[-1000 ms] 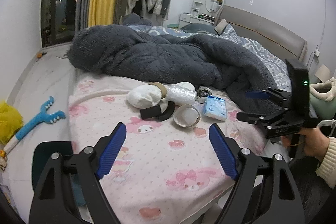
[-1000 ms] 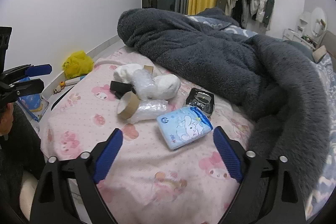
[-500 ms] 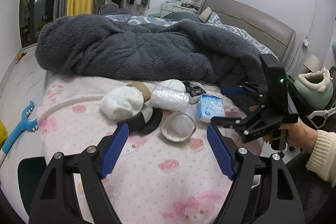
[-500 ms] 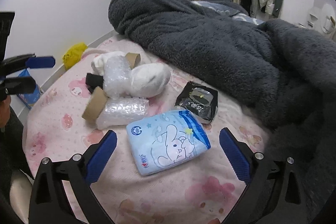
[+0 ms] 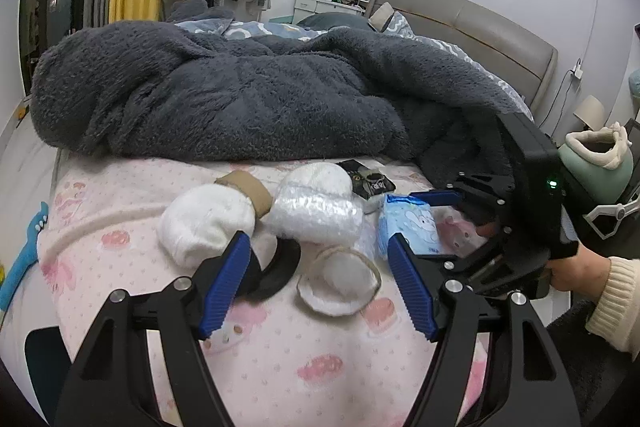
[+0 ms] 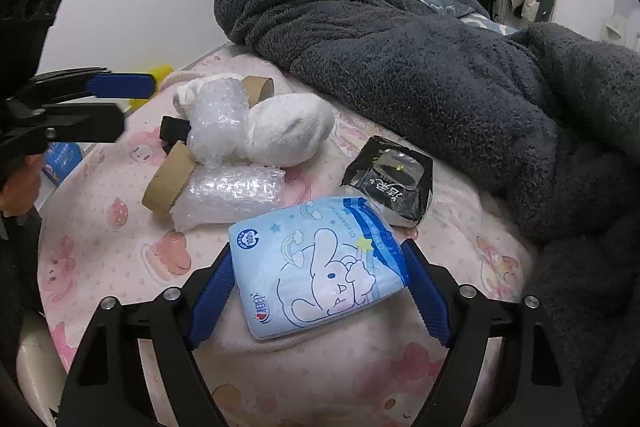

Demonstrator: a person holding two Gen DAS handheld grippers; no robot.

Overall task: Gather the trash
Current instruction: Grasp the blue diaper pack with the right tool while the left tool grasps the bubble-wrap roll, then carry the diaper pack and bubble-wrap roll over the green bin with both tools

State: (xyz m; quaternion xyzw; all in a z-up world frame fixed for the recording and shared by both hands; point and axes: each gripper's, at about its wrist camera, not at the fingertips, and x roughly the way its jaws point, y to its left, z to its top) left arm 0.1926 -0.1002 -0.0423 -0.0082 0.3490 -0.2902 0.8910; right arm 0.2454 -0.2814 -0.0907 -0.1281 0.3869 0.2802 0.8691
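The left wrist camera looks low across the pink cartoon-print bed sheet (image 5: pixel 304 355) from its near edge toward the far grey headboard (image 5: pixel 480 27). The right wrist camera looks in from the right side, very close above the pale blue soft tissue pack (image 6: pixel 316 267). Both share that pack (image 5: pixel 412 227), the bubble-wrap roll (image 5: pixel 316 215) (image 6: pixel 232 195) and the dark grey fleece blanket (image 5: pixel 240 99) (image 6: pixel 400 59).
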